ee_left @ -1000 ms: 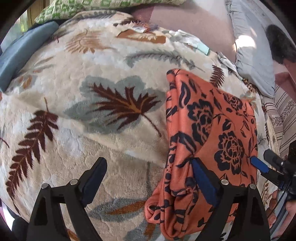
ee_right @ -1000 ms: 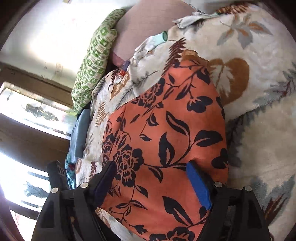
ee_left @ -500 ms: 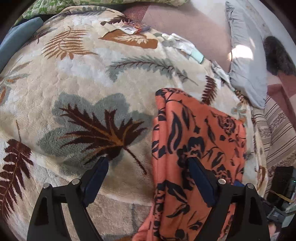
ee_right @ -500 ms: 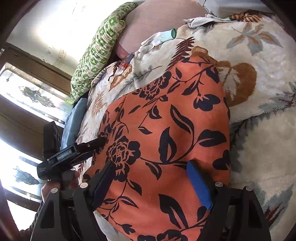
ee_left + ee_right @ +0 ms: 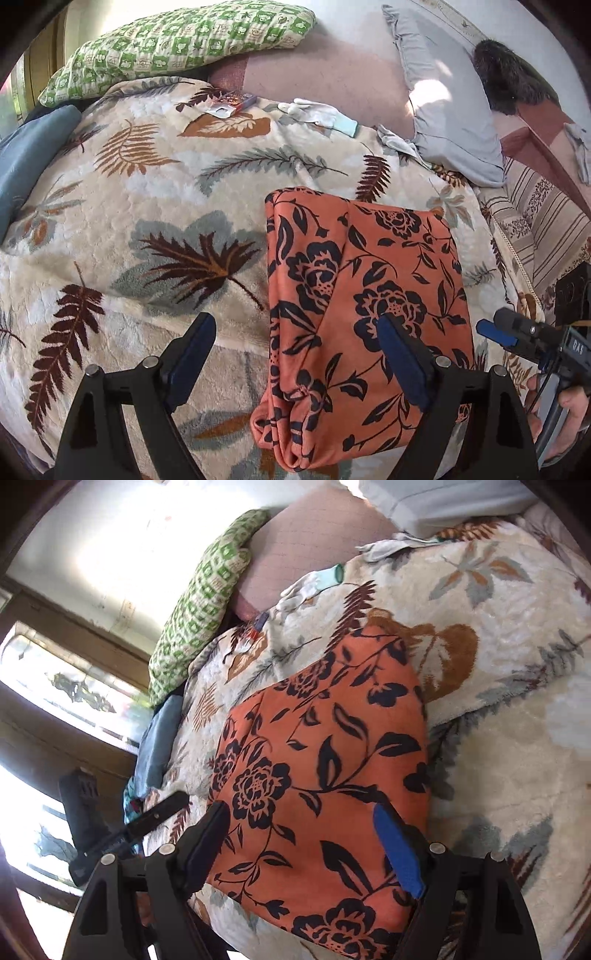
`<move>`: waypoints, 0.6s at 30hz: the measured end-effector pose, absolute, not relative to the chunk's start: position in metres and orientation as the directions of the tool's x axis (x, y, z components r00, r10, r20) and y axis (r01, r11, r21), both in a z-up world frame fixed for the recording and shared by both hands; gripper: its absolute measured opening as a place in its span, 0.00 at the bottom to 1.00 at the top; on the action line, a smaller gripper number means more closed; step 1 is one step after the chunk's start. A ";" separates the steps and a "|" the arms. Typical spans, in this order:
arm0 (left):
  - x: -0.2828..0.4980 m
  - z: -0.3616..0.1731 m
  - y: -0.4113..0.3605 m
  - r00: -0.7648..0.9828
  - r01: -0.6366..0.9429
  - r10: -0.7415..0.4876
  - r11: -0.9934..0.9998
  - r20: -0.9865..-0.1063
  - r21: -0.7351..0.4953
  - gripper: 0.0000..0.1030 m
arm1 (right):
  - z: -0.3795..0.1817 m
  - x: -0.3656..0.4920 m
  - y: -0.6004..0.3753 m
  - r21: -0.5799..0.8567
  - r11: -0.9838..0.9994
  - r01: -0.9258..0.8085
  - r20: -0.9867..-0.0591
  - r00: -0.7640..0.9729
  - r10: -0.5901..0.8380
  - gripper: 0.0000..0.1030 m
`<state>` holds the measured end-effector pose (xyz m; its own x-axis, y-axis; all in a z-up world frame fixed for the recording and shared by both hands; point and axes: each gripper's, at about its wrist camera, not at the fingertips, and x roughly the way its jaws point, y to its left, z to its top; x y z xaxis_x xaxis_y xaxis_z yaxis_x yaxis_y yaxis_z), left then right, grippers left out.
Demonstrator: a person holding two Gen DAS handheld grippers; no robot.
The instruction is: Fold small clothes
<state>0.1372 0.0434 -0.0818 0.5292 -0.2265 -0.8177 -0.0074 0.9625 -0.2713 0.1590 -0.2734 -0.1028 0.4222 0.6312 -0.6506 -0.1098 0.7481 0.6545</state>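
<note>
A leaf-patterned blanket covers the bed, with a green checked pillow at its far edge. On the blanket lies the folded orange floral garment — flat, untouched. Above it, the left gripper and right gripper hover — jaws apart, holding nothing.

Left gripper: I see its jaws standing wide apart, tilted steeply downward, nothing pressed between the blue pads.
Right gripper: I see its jaws wide apart too, angled down, pads clamping nothing.
Right gripper from the left wrist view: it pokes in at the right edge, one blue pad showing.
Right hand: I see fingers wrapped round the handle.
</note>
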 end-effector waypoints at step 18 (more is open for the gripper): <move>0.146 -0.106 0.026 0.481 0.017 -0.196 0.977 -0.854 -0.215 0.86 | -0.157 0.204 -0.293 0.657 0.753 0.034 -0.717 0.337 0.610 0.33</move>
